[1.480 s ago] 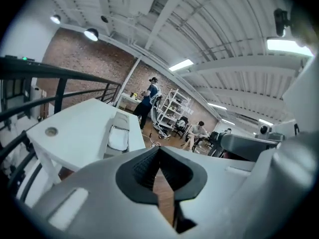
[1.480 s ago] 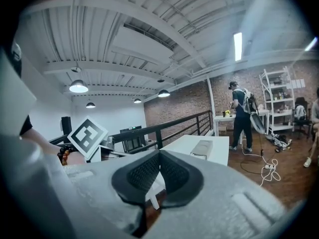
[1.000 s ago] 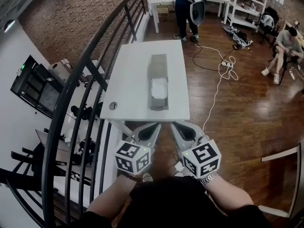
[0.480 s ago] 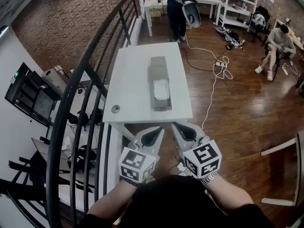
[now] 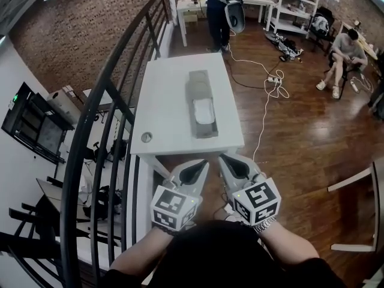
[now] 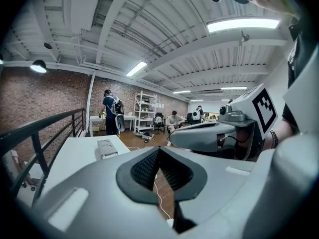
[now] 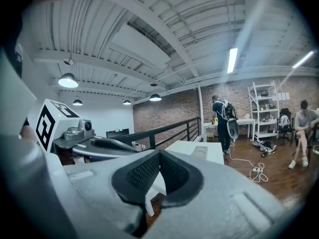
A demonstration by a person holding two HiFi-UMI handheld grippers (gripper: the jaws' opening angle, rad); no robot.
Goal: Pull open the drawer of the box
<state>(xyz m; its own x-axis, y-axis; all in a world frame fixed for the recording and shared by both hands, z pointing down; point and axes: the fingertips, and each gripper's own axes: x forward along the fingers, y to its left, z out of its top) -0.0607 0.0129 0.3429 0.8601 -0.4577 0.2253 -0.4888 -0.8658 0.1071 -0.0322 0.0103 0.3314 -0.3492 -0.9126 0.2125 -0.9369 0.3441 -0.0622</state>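
I hold the left tool (image 5: 203,164) and the right tool (image 5: 223,158) side by side, pointing forward, tips angled toward each other but apart. On both, the jaws are pressed together with nothing between them. My forearms (image 5: 141,252) run in behind each tool.

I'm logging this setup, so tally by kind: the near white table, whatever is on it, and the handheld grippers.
White table: 1
Grey drawer box: 1
Round disc in the tabletop: 1
Grippers, the left gripper and the right gripper: 2
Total: 5
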